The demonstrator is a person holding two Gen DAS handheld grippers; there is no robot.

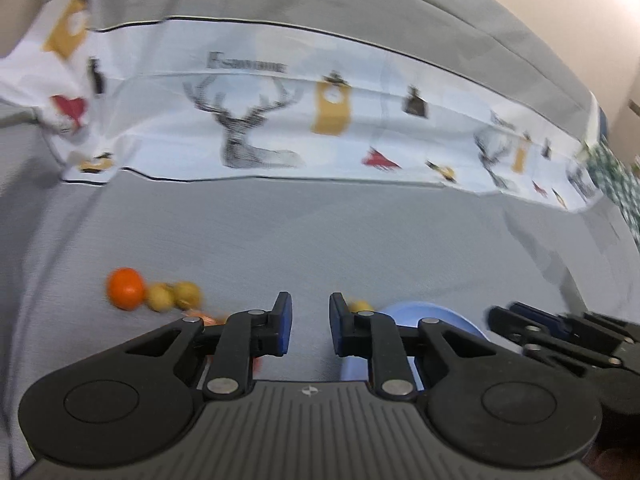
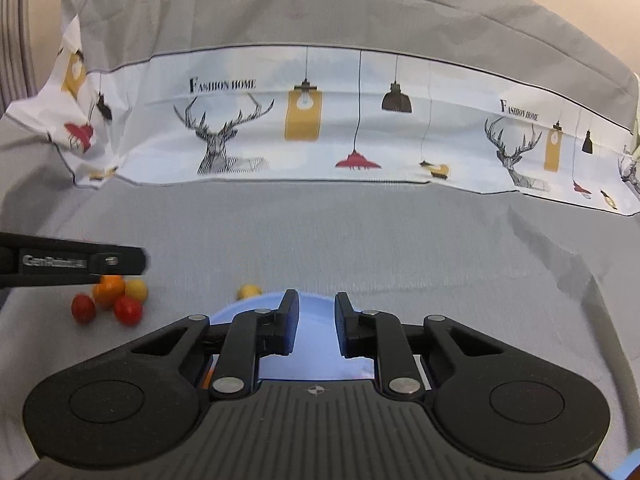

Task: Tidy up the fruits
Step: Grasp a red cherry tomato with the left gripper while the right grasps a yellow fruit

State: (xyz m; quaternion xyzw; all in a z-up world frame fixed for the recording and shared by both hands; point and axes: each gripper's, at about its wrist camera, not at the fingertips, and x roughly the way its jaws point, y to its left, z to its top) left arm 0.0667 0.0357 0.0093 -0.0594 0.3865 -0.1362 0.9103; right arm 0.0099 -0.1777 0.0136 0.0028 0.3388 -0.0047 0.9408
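Observation:
On the grey bedsheet lie an orange fruit (image 1: 125, 289) and two small yellow fruits (image 1: 160, 297) side by side, left of my left gripper (image 1: 310, 320). Its jaws stand a little apart with nothing between them. A blue plate (image 1: 440, 318) lies to its right, with a yellow fruit (image 1: 360, 305) at the rim. My right gripper (image 2: 317, 320) hovers over the blue plate (image 2: 240, 314), narrowly open and empty. In the right wrist view, the orange fruit (image 2: 108, 286), a yellow one (image 2: 137, 290) and two red fruits (image 2: 128, 311) cluster at the left under the left gripper (image 2: 136, 261). A lone yellow fruit (image 2: 249, 291) sits beyond the plate.
A folded band of white cloth (image 2: 320, 120), printed with deer and lamps, crosses the bed behind the fruits. Grey sheet (image 2: 400, 240) stretches between that band and the plate. The right gripper (image 1: 504, 316) shows at the lower right of the left wrist view.

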